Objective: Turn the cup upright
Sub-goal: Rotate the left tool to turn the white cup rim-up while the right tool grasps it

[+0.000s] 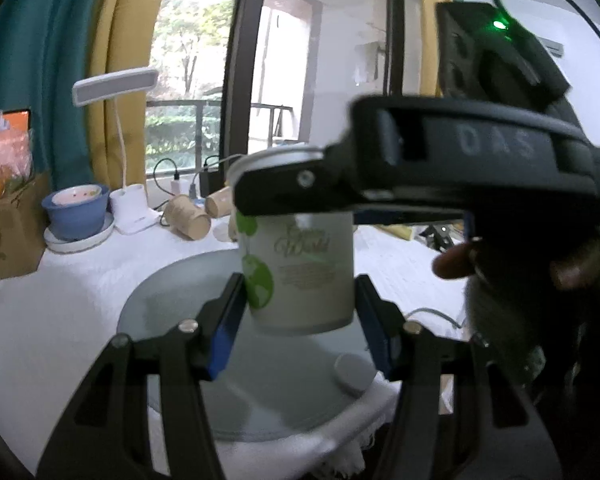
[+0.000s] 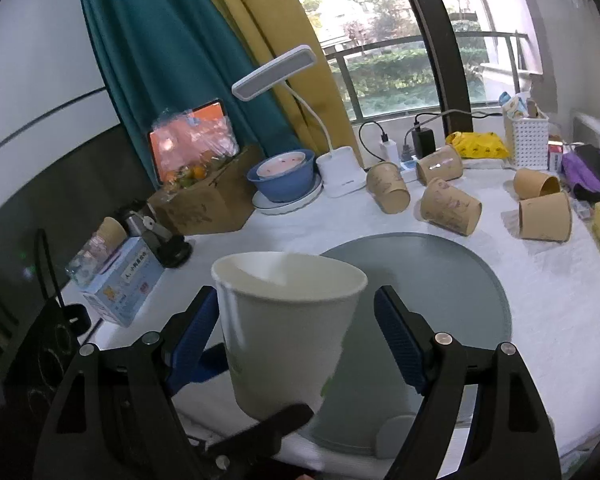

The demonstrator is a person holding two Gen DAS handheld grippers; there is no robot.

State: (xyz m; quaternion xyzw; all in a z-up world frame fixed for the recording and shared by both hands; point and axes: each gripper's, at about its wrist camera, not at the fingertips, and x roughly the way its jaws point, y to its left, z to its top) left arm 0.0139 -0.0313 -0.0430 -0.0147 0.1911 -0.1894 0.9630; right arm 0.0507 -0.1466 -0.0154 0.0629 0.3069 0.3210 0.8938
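The white paper cup (image 2: 286,332) is hanging mouth-up above the smooth grey round tray (image 2: 480,280) on the cloth-covered bench (image 2: 548,320), so the flip looks nearly finished. Both the left gripper (image 1: 300,312) and right gripper (image 2: 296,340) are flanking it with jaws spread; whether either is touching is unclear. Next, lowering the thin-walled, tapered cup onto the tray is calling for gentleness.

Daylight pours in through the window (image 1: 204,92), blowing out its panes and leaving near parts dim. Fisheye bending curves both views' edges into dark corners. The cup (image 1: 300,272) is motion-blurred.
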